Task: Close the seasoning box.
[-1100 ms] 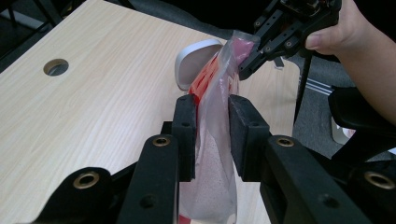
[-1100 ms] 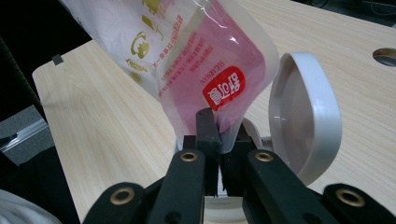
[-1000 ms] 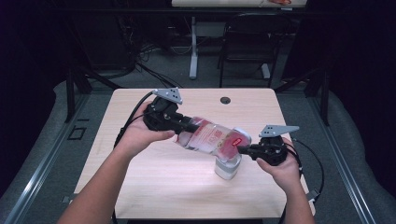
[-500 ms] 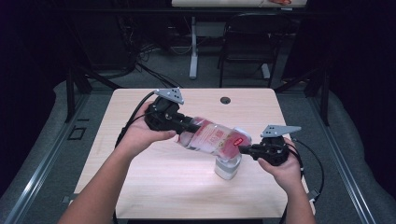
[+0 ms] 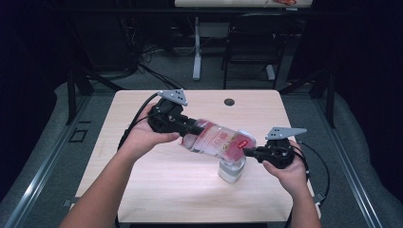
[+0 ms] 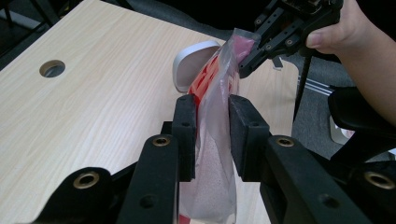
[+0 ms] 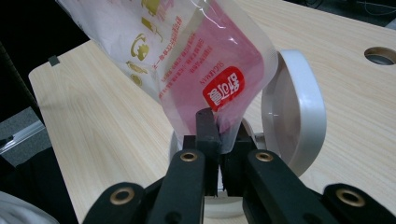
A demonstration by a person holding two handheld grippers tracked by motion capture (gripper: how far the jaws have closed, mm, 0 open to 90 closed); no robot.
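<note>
Above the counter (image 5: 157, 190), the pouch (image 5: 216, 141) lies lengthwise left to right, right end dipping over the white jar (image 5: 232, 170); left tongs (image 5: 190, 127) and right tongs (image 5: 247, 152) clamp its ends.

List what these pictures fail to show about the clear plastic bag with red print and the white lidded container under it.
- Clear plastic bag with red print: its mouth, high view, covered by the right gripper.
- White lidded container: its inside, right gripper view, hidden by the bag and jaws.
- Bag's lower end, left gripper view: cut off by the bottom edge.
</note>
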